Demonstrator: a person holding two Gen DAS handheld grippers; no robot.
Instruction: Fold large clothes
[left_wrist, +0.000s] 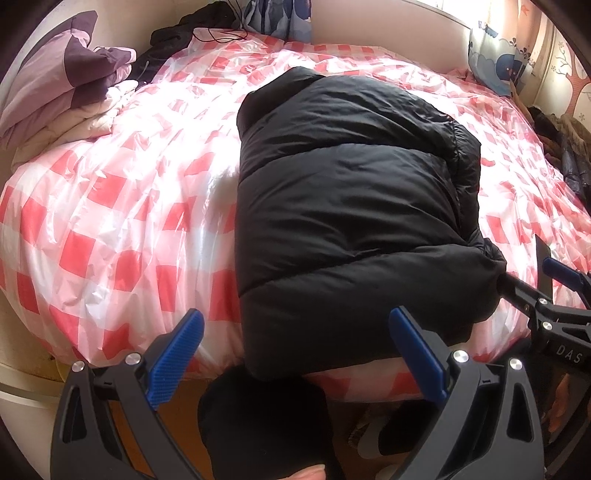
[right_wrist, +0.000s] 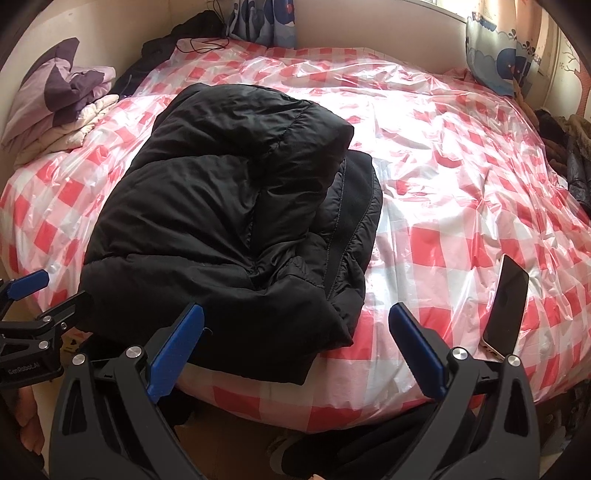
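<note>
**Operator:** On the near edge of the bed (right_wrist: 424, 236), on its red-and-white checked plastic cover (left_wrist: 122, 206), lies the black padded jacket (left_wrist: 343, 206), doubled up into a thick bundle. Its near end hangs a little over the mattress edge, towards me.

**Colleague:** And your fingers?

**Operator:** Both sets are spread wide and hold nothing. I have the left gripper (left_wrist: 295, 354) hovering over the near end of the bundle. The right gripper (right_wrist: 295, 350) is just right of the jacket's near right corner; in the left camera one of its fingers seems to be touching the jacket's right edge, though I cannot tell for sure.

**Colleague:** Why hold them there?

**Operator:** My guess is that the bundle sits close to me so that both grippers reach it without stretching. The padding is puffy and the cover is slippery, so it may spring open or slide if I nudge it.

**Colleague:** Anything in the way?

**Operator:** A phone (right_wrist: 508, 306) lies on the cover to the right, near the edge, apart from the jacket. Folded bedding (right_wrist: 62, 107) is stacked at the far left, well clear.
</note>
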